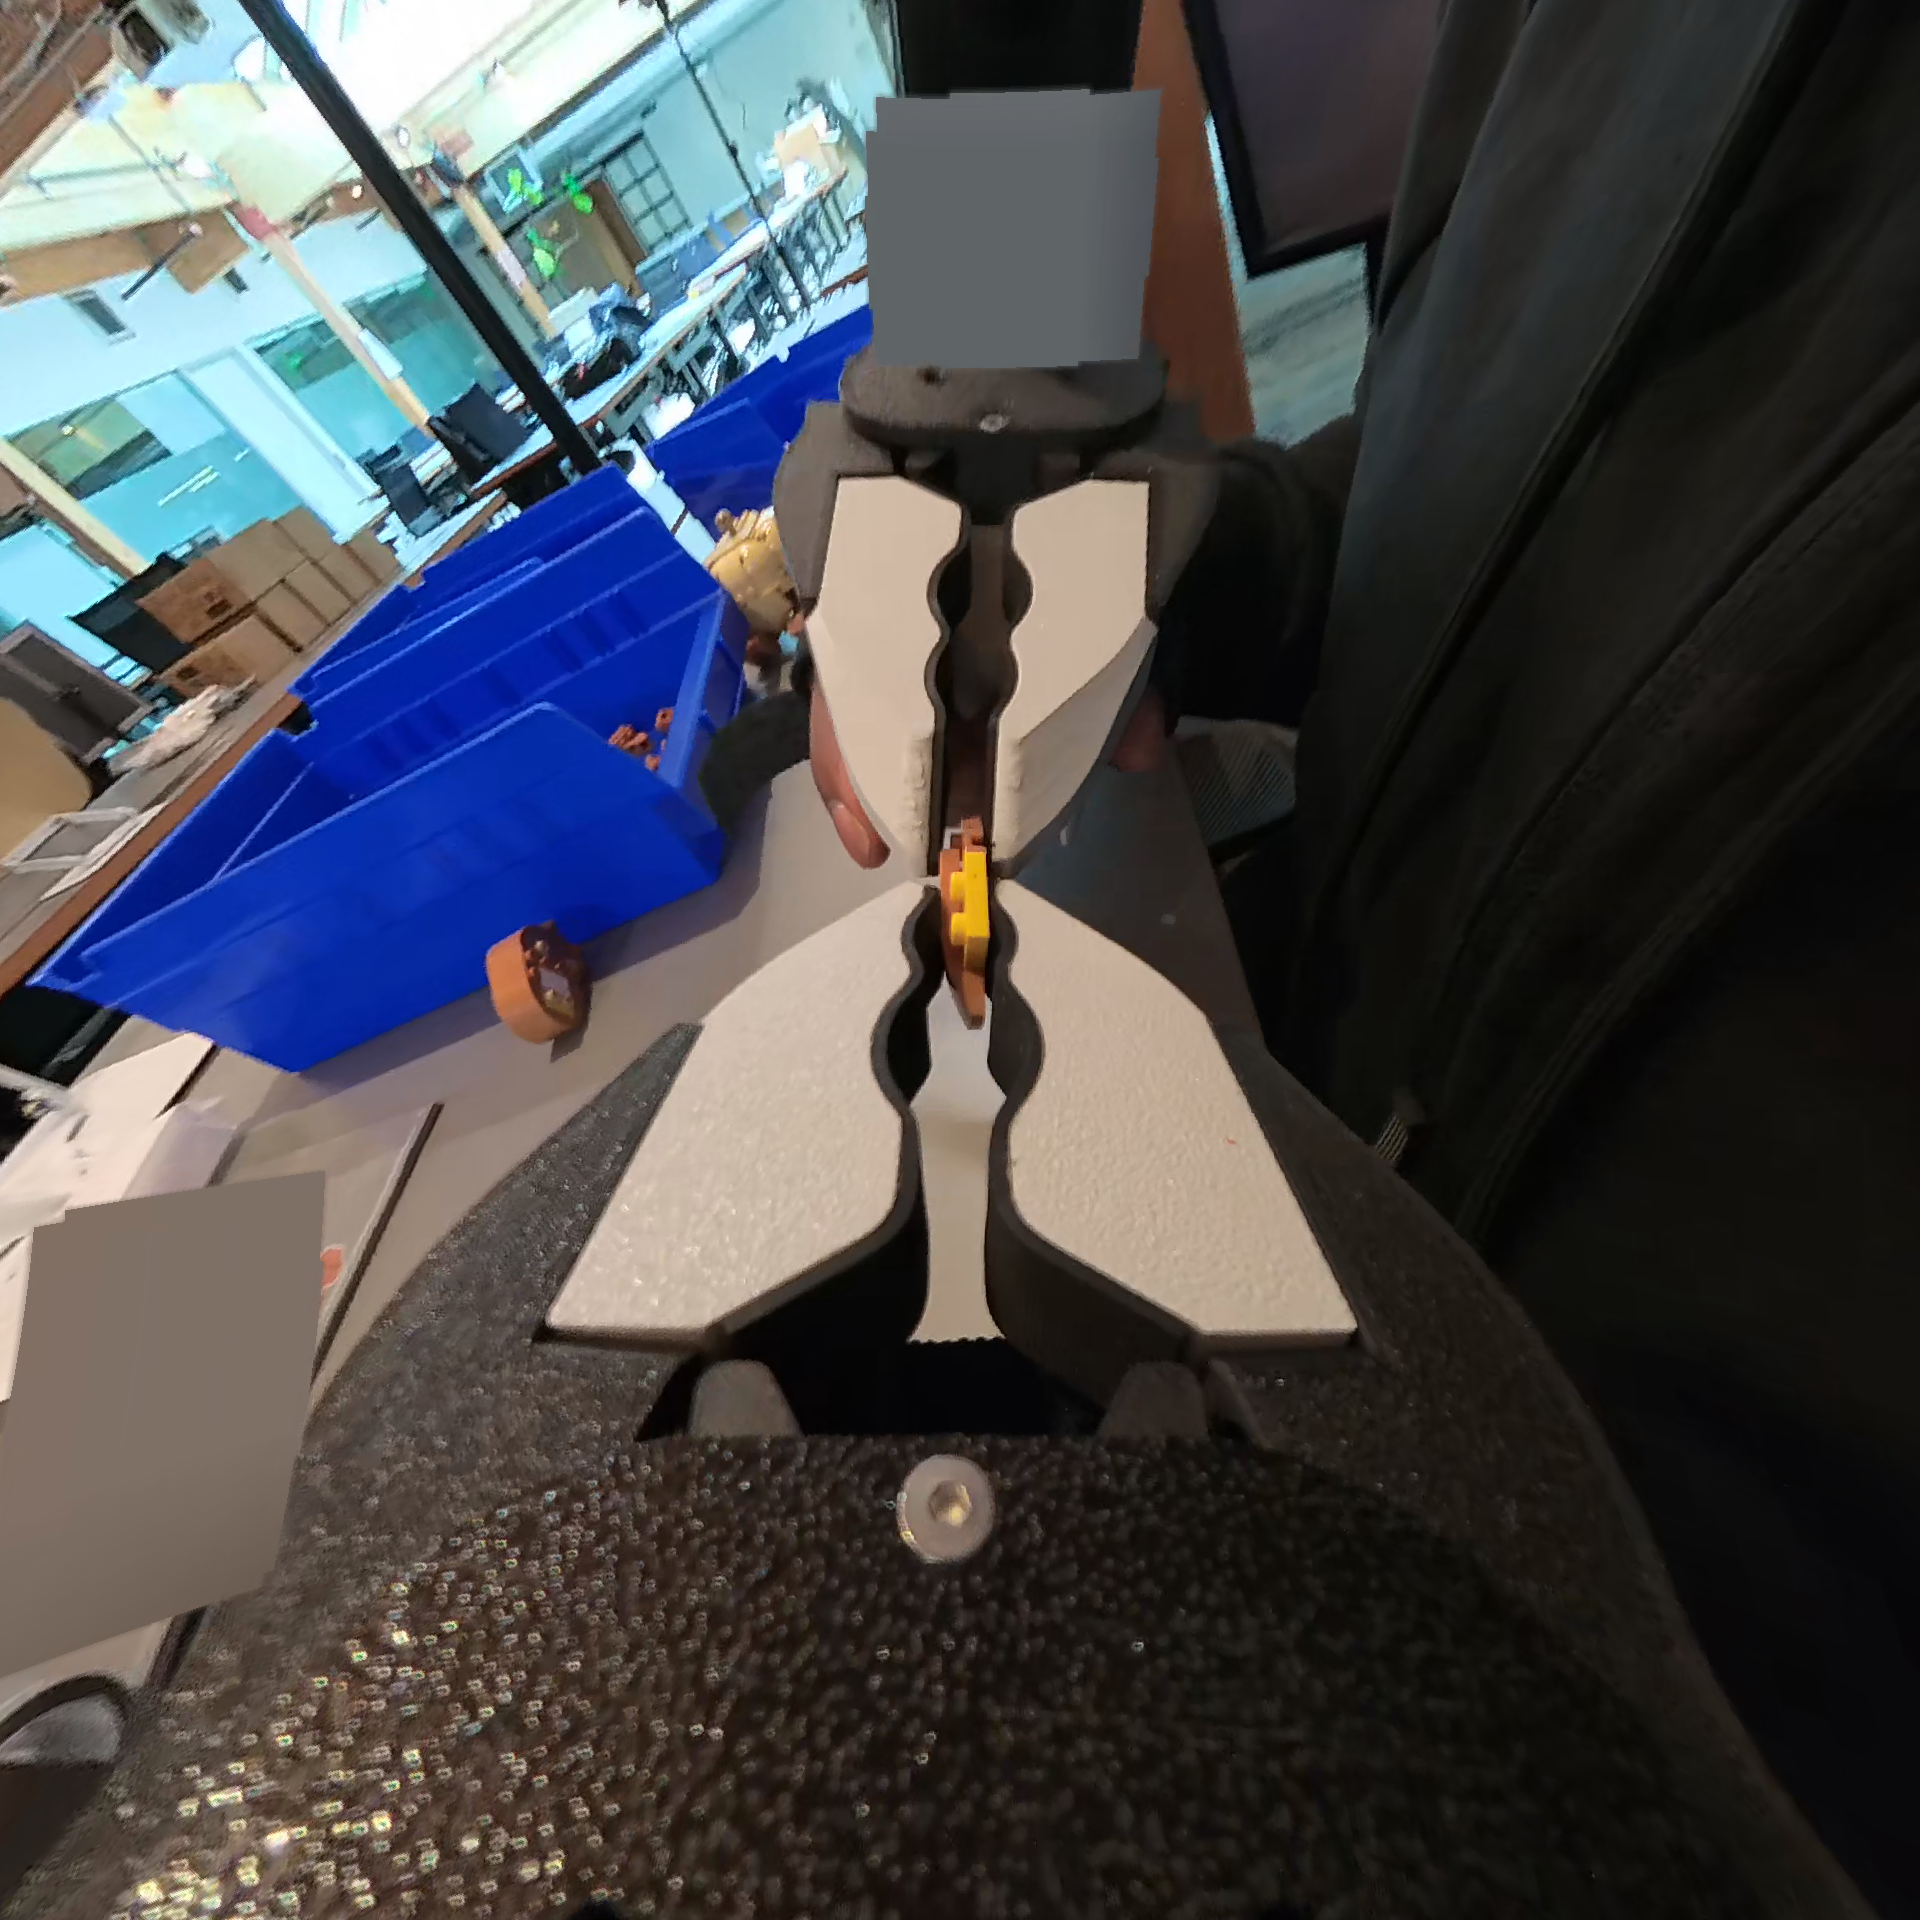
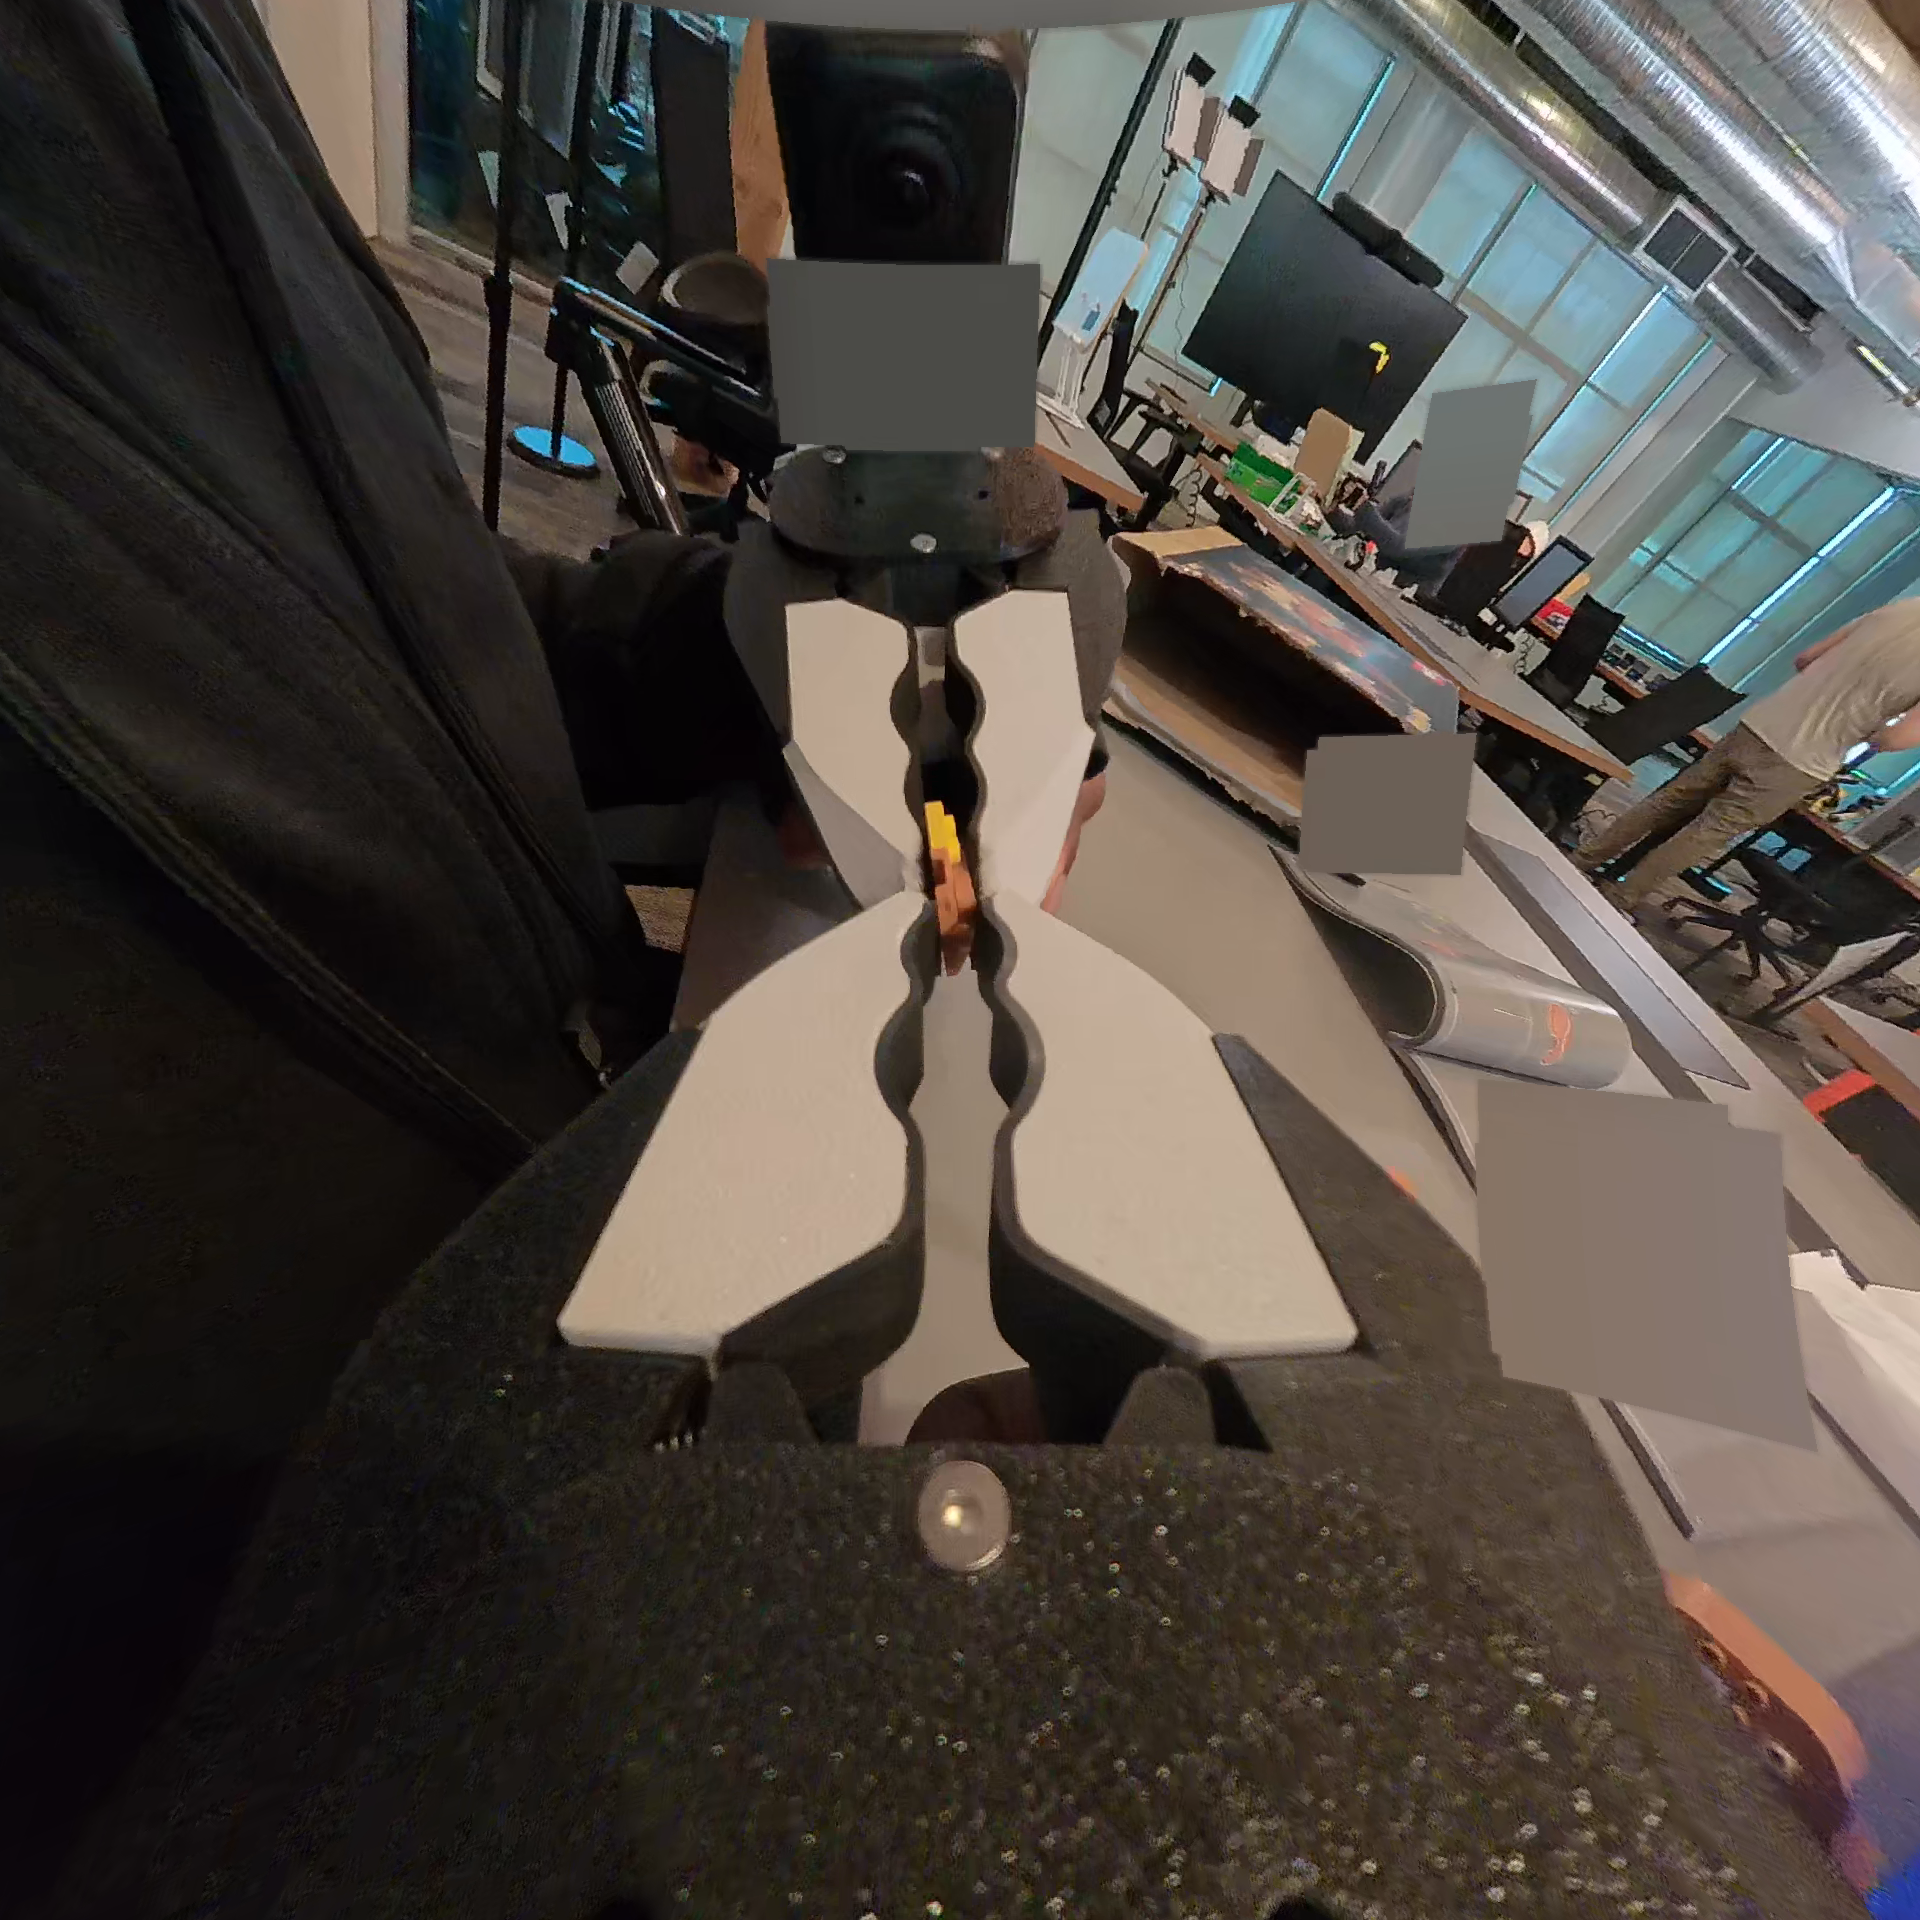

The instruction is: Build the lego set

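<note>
My two grippers meet tip to tip above a grey table (image 1: 779, 831). In the left wrist view my left gripper (image 1: 961, 914) is shut on a small yellow brick (image 1: 974, 902) that is joined to a flat brown brick piece (image 1: 966, 987). The right gripper (image 1: 961, 836) faces it from above, and its fingertips pinch the brown end of the same little assembly. In the right wrist view my right gripper (image 2: 951, 920) is shut on the brown brick piece (image 2: 954, 909). The yellow brick (image 2: 940, 829) sits beyond it, between the left gripper's fingers (image 2: 862, 748).
Blue bins (image 1: 416, 831) stand on the left, one of them with brown bricks inside. A rounded brown piece (image 1: 540, 982) lies in front of them. A curled booklet (image 2: 1507, 997) and a cardboard box (image 2: 1247, 665) lie to the right. A person's black jacket (image 1: 1610, 623) is close by. My two grippers' fingertips are within a few centimetres of each other.
</note>
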`<state>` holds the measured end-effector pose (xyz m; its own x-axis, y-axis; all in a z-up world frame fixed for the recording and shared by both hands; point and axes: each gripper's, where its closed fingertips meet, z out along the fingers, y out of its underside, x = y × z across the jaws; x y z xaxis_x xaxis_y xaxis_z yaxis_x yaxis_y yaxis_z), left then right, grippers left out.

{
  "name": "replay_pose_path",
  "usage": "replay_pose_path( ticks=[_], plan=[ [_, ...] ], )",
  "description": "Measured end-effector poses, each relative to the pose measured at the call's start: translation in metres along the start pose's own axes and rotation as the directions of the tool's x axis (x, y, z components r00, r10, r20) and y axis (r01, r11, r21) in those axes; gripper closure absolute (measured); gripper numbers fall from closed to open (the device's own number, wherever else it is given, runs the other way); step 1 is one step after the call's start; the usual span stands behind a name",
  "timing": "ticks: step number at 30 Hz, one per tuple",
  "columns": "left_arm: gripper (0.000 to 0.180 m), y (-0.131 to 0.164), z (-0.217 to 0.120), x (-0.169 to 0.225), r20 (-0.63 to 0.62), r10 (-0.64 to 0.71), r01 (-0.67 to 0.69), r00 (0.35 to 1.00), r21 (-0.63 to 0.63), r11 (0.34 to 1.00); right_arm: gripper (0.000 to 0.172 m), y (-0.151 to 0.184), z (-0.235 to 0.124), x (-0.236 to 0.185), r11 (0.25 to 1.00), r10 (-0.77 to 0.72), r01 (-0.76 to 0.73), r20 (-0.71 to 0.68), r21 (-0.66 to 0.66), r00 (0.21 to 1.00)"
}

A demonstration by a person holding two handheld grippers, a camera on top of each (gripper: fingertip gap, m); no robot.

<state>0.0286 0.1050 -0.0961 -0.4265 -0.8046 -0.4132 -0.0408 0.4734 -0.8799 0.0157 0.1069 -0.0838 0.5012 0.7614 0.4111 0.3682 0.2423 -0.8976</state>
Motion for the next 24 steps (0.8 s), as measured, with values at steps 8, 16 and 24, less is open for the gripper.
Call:
replay_pose_path(
  ticks=[8,16,24],
  plan=[
    [0.174,0.006,0.001,-0.003,0.046,0.064,-0.061,0.997,-0.061,0.996,0.166,0.004,0.002,0.002,0.999,-0.046,0.045,-0.041,-0.025,0.998],
    [0.174,0.005,0.000,-0.008,0.108,0.135,-0.128,0.985,-0.072,0.989,0.166,0.003,0.003,0.005,0.999,-0.031,0.030,-0.072,-0.016,0.997],
    [0.174,0.008,0.001,-0.011,0.128,0.179,-0.166,0.975,-0.102,0.981,0.166,0.007,0.004,0.008,0.997,-0.074,0.070,-0.098,-0.041,0.992]
  ],
)
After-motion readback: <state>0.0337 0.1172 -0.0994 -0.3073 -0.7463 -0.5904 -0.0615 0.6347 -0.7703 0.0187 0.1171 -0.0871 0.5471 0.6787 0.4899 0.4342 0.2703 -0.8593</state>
